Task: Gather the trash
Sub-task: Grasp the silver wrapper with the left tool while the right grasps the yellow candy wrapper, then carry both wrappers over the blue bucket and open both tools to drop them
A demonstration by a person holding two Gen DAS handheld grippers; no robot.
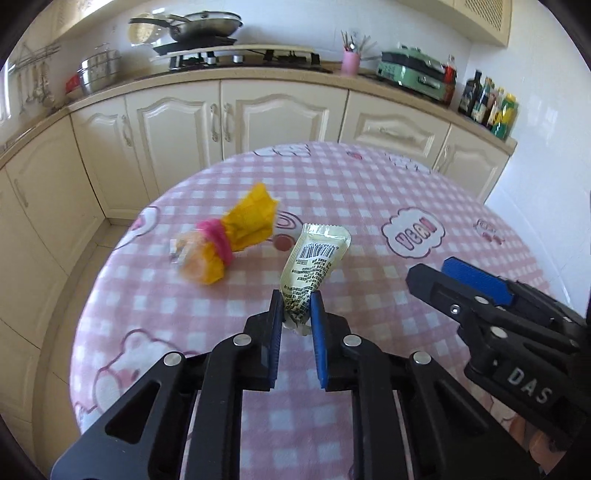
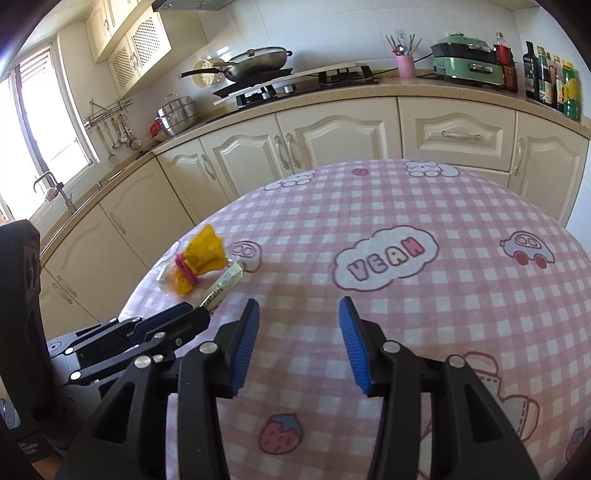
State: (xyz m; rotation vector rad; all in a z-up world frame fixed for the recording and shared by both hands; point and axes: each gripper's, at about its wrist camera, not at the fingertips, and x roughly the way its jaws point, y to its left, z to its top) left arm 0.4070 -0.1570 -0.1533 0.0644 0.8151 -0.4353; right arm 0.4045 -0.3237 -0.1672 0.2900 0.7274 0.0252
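Observation:
A pale yellow-white sachet with a barcode and black print rises off the pink checked tablecloth, its near end pinched between the blue pads of my left gripper, which is shut on it. A crumpled yellow wrapper with a pink band lies on the cloth just left of the sachet. In the right wrist view the sachet and yellow wrapper sit at the left, with the left gripper on the sachet. My right gripper hovers open over bare cloth, nothing between its fingers.
The round table stands in front of cream kitchen cabinets. On the counter behind are a hob with a pan, a steel pot, a pink utensil cup, a green appliance and bottles.

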